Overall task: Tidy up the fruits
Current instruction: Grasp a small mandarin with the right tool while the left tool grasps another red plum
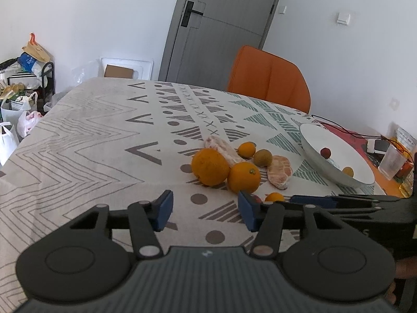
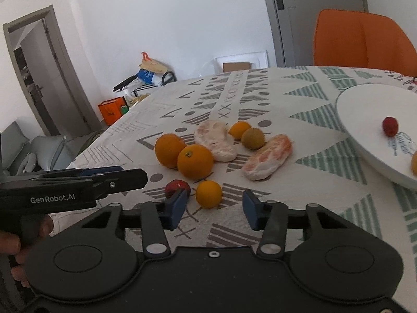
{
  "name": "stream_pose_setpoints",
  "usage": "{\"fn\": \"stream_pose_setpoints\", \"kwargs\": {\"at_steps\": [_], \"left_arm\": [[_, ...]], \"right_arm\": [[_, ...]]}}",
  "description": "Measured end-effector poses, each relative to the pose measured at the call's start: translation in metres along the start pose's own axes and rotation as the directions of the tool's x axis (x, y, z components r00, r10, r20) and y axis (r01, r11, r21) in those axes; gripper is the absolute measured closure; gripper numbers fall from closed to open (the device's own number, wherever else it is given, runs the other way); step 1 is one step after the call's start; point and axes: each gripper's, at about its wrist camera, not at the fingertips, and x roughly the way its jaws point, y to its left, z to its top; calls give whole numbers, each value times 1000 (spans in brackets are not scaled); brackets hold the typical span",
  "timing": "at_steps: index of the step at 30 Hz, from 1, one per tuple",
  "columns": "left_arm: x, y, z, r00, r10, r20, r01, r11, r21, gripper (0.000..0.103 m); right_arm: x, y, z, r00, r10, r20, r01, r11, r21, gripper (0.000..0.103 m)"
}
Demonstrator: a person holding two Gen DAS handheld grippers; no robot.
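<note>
Fruit lies in a cluster on the patterned tablecloth: two large oranges (image 2: 195, 161) (image 1: 210, 166), two peeled pomelo pieces (image 2: 268, 156) (image 2: 216, 140), a brownish-green round fruit (image 2: 252, 138), a small orange behind (image 2: 239, 130), a small orange in front (image 2: 208, 193) and a red fruit (image 2: 175, 186). A white plate (image 2: 365, 109) at right holds a red fruit (image 2: 390, 126) and a yellow one (image 1: 348, 171). My right gripper (image 2: 215, 208) is open just before the front small orange. My left gripper (image 1: 206, 210) is open and empty, short of the cluster.
An orange chair (image 1: 269, 78) stands at the table's far side. A plastic cup (image 1: 391, 161), cables and small items sit right of the plate. Bags and a rack (image 1: 23, 83) stand on the floor at the left, beyond the table edge.
</note>
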Motion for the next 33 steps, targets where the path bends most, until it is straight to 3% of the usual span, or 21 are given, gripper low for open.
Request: {"fn": "stream_pose_setpoints", "kwargs": {"at_steps": [3, 22, 27, 30, 33], "left_arm": [[3, -1, 0, 1000, -3, -7, 3, 1000, 5, 50], [20, -37, 0, 998, -50, -33, 52, 996, 69, 50], [29, -43, -4, 997, -48, -57, 52, 996, 69, 59], [34, -49, -7, 997, -36, -67, 42, 995, 91, 81], [32, -50, -2, 996, -50, -67, 54, 997, 64, 81]], "right_arm": [[4, 2, 0, 1000, -1, 0, 1, 1000, -17, 81], [-22, -29, -5, 998, -33, 44, 31, 998, 55, 81], [-33, -37, -6, 997, -53, 63, 48, 997, 66, 81], [-40, -42, -7, 995, -66, 77, 60, 995, 77, 81], [-49, -50, -6, 992, -81, 100, 71, 993, 94, 81]]}}
